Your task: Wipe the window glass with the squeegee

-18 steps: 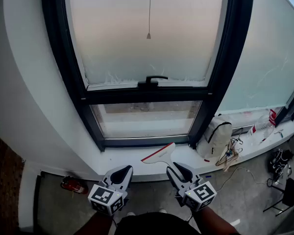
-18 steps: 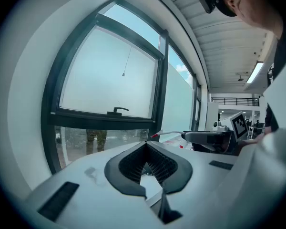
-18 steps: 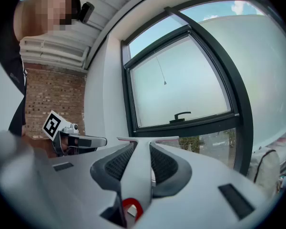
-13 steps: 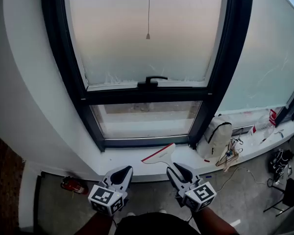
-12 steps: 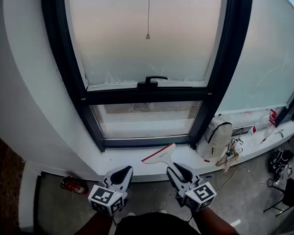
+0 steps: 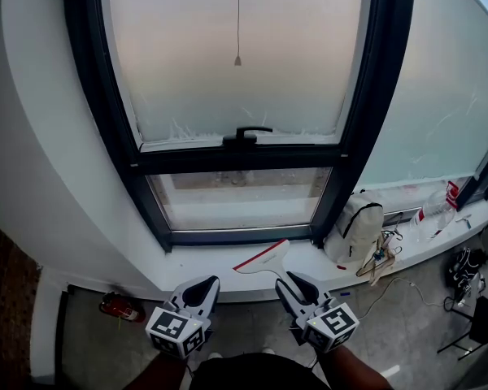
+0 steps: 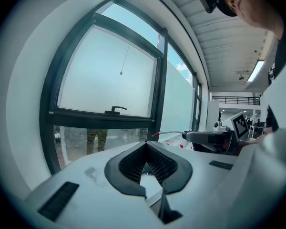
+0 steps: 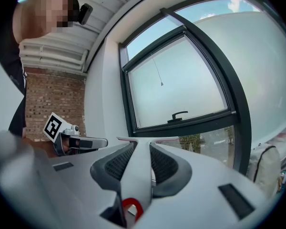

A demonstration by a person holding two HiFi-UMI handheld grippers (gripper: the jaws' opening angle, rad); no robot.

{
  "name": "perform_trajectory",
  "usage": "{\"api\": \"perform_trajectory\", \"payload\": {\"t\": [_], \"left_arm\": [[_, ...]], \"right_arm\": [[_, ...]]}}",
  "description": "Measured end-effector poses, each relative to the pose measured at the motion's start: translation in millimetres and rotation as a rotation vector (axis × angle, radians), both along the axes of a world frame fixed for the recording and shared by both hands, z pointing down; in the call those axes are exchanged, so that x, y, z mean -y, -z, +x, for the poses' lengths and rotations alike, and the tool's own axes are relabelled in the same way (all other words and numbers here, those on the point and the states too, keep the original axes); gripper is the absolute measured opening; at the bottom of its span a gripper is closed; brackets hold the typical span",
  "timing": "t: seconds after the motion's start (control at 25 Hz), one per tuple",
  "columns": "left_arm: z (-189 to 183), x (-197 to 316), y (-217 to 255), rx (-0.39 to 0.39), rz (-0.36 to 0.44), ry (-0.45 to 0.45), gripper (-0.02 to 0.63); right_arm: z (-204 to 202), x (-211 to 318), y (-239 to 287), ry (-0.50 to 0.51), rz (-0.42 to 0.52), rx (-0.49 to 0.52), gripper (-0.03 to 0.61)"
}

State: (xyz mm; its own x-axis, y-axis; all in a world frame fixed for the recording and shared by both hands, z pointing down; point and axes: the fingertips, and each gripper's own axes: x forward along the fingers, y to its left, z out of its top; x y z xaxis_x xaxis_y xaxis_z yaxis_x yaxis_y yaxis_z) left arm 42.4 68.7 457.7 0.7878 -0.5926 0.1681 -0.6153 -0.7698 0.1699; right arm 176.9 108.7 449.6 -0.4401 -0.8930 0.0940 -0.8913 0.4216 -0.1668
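Observation:
The window has a black frame (image 6: 354, 145), a frosted upper pane (image 6: 236, 47) with a black handle (image 6: 242, 134), and a clear lower pane (image 6: 240, 197). My right gripper (image 6: 289, 280) is low, in front of the sill, shut on the white handle of a squeegee (image 6: 263, 257) whose red-edged blade points up-left towards the sill. In the right gripper view the handle (image 8: 139, 168) runs between the pads and the blade (image 8: 148, 140) lies crosswise ahead. My left gripper (image 6: 203, 283) hovers beside it, shut and holding nothing (image 7: 145, 144).
A white bag (image 6: 354, 226) leans on the sill (image 6: 203, 258) at the right, with tangled cables (image 6: 378, 257) and a plastic bottle (image 6: 433, 205) further right. A blind cord (image 6: 237, 59) hangs over the upper pane. A red object (image 6: 118, 305) lies on the floor at the left.
The head view has shifted slightly, so the window sits a little further left. Both grippers and the squeegee hold nearly the same pose.

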Motion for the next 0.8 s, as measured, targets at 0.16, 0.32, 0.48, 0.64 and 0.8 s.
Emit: {"api": "perform_trajectory", "payload": {"t": [0.16,0.32,0.48,0.64,0.8], "left_arm": [[10,-3,1,0.006,0.005,0.010,0.002],[22,-5,0,0.017,0.005,0.028,0.000],[38,-11,-1,0.027,0.009,0.048,0.002],[51,-18,-5,0.044,0.002,0.068,0.000],[43,-19,-10,0.071,-0.010,0.106,0.002]], "right_arm": [[14,-4,-1,0.005,-0.007,0.008,0.092],[30,-5,-4,0.028,0.032,-0.013,0.091],[42,-10,-6,0.073,0.045,-0.056,0.092],[51,-6,-17,0.119,0.006,-0.064,0.092],[50,3,-19,0.152,0.029,-0.085,0.091]]}}
